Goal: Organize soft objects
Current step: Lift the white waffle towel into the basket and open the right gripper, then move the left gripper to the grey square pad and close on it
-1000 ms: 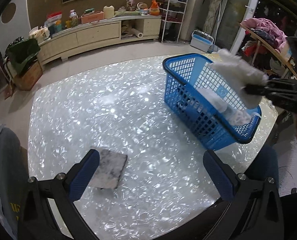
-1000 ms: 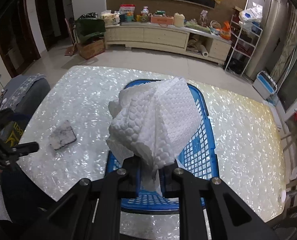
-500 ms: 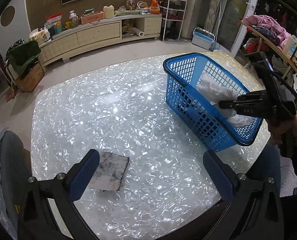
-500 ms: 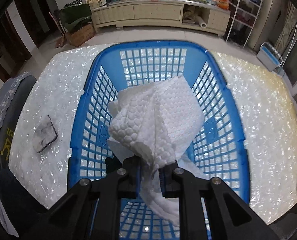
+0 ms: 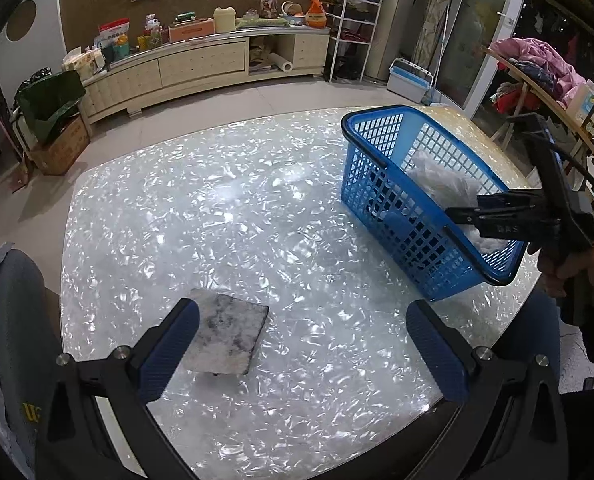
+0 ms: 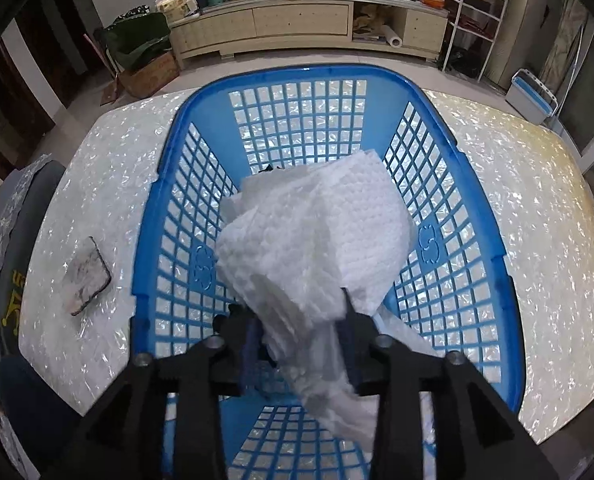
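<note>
Cloth (image 6: 317, 240), white and quilted, sits inside the blue basket (image 6: 477, 208) on the pearly table (image 5: 237, 208). Right gripper (image 6: 299, 320): jaws opening, cloth between them but no longer squeezed (a second ago it was pinched tight above the basket). "DAS" reads on this gripper's side in the left view. Left gripper (image 5: 303, 346): spread wide, nothing held, over a grey pad (image 5: 227, 336); unchanged.

The basket (image 6: 509, 292) stands on the table (image 5: 233, 216), toward its right side in the left wrist view; a cloth (image 6: 321, 240) lies inside it, and a flat pad (image 5: 227, 336) rests on the table well to its left
</note>
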The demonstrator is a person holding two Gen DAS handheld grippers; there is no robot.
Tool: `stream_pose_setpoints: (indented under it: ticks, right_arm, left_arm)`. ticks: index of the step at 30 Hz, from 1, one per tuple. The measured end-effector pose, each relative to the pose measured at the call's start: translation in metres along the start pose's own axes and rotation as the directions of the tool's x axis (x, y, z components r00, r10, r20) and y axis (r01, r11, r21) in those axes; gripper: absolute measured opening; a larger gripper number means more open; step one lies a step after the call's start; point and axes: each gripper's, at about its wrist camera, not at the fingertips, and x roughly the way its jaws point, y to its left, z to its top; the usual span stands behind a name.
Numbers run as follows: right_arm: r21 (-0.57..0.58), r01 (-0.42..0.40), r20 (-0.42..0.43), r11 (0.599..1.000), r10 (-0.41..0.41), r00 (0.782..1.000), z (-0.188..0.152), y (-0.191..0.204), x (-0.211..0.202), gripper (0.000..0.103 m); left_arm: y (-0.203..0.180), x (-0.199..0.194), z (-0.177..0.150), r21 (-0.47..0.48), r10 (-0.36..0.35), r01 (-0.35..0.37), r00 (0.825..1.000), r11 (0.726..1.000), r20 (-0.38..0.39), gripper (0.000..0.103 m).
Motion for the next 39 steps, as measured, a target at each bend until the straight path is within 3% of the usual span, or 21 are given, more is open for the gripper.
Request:
stream_pose_setpoints:
  ticks: [3,5,7,16,22,26,31,34,39]
  right_arm:
    - [0.003,0.012,0.025,1.000,-0.012,1.000,-0.006,0.003,-0.011,0.064]
    - [0.007,0.008,0.059,1.000,-0.008,0.998,-0.010,0.006,-0.022,0.065]
    - [0.000,0.005,0.073,1.000,-0.005,0.997,-0.015,0.006,-0.028,0.078]
    - [-0.031,0.026,0.091,0.999,-0.023,0.996,-0.017,0.021,-0.040,0.100]
    - [-0.015,0.038,0.080,0.999,-0.037,0.996,-0.023,0.030,-0.042,0.101]
    - [0.020,0.049,0.069,0.999,-0.050,0.996,-0.025,0.027,-0.041,0.101]
    - [0.042,0.068,0.050,0.997,-0.070,0.996,-0.026,0.019,-0.037,0.101]
    - [0.051,0.069,0.050,0.996,-0.071,0.996,-0.026,0.016,-0.038,0.101]
    - [0.058,0.061,0.052,0.996,-0.064,0.997,-0.026,0.014,-0.039,0.101]
  left_arm:
    - [0.003,0.001,-0.003,0.014,-0.002,0.002,1.000,1.000,0.008,0.103]
    - [0.007,0.004,-0.007,0.019,-0.001,0.001,1.000,1.000,0.011,0.103]
    - [0.012,0.008,-0.012,0.019,-0.007,0.007,1.000,1.000,0.007,0.103]
    - [0.034,0.028,-0.031,0.061,-0.006,0.007,1.000,0.998,-0.022,0.103]
    - [0.049,0.060,-0.043,0.102,-0.004,0.013,0.996,0.995,-0.091,0.103]
    - [0.058,0.089,-0.051,0.133,0.021,-0.002,0.989,0.991,-0.147,0.096]
    - [0.057,0.110,-0.054,0.202,0.056,-0.021,0.983,0.979,-0.173,0.096]
    - [0.059,0.122,-0.056,0.219,0.071,-0.029,0.979,0.975,-0.189,0.078]
    - [0.055,0.135,-0.062,0.257,0.092,-0.037,0.975,0.966,-0.203,0.069]
